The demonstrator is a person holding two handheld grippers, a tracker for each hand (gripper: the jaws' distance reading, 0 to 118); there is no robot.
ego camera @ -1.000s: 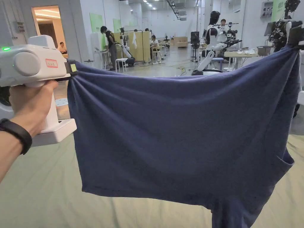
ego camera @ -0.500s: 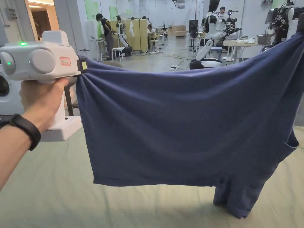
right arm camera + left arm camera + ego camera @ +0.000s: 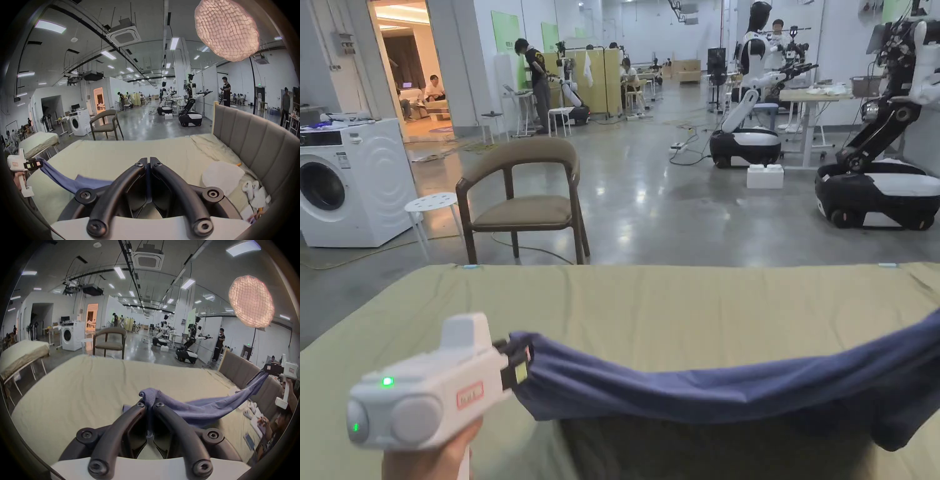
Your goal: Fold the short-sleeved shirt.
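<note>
- The bed [image 3: 675, 300], covered by a smooth pale green sheet, offers a broad flat surface; the shirt is judged best lowered onto it evenly, with both corners kept level.
- The short-sleeved shirt [image 3: 706, 394], a soft, dark blue knit, is stretched between the two tools low over the sheet and sags in the middle; tension should be kept so that no creases are laid in.
- The left gripper [image 3: 150, 404] is seen clamped on a bunched corner of the cloth.
- The right gripper [image 3: 148, 160] is seen with its jaws closed together, a thin blue edge of the shirt being pinched between them.
</note>
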